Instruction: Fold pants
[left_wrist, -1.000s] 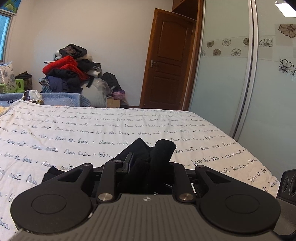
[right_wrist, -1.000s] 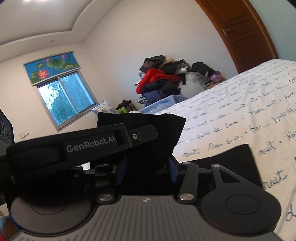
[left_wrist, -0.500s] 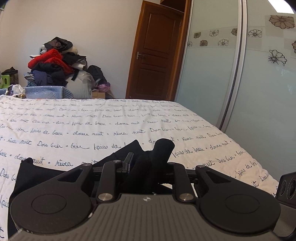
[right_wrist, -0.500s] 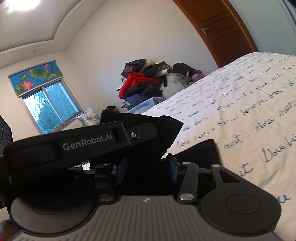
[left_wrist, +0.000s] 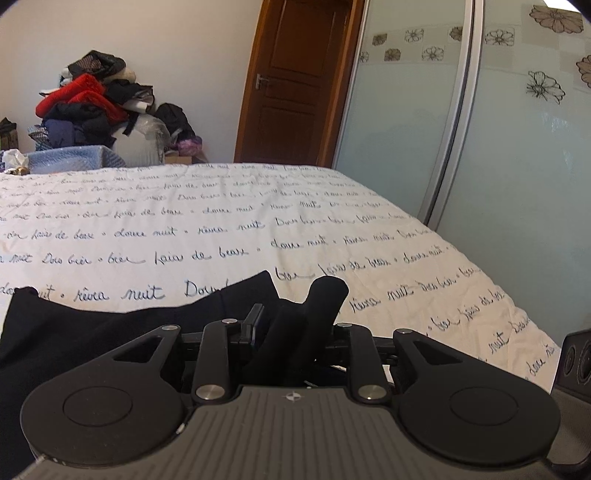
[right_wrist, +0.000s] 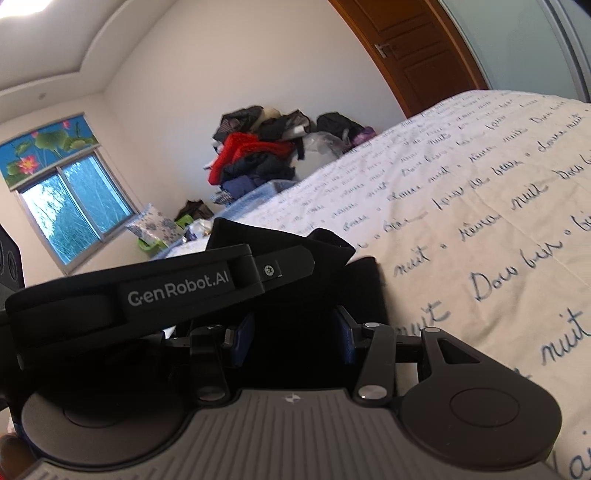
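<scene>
The black pants (left_wrist: 92, 332) lie on the bed with white script-printed bedding (left_wrist: 221, 229). My left gripper (left_wrist: 291, 332) is shut on a bunched fold of the pants, which sticks up between its fingers. My right gripper (right_wrist: 291, 328) is shut on another edge of the pants (right_wrist: 295, 251); black cloth fills the gap between its blue pads. The left gripper's body with the GenRobot.AI label (right_wrist: 177, 291) crosses the right wrist view just in front of the right gripper, so the two stand close together.
A heap of red and dark clothes (left_wrist: 88, 107) is piled beyond the bed's far edge. A wooden door (left_wrist: 295, 81) and frosted sliding wardrobe doors (left_wrist: 480, 129) stand to the right. A window (right_wrist: 74, 218) is at the far left.
Both grippers have moved forward and lower over the bed with the pants held. More black cloth now lies spread at the left in the left wrist view.
</scene>
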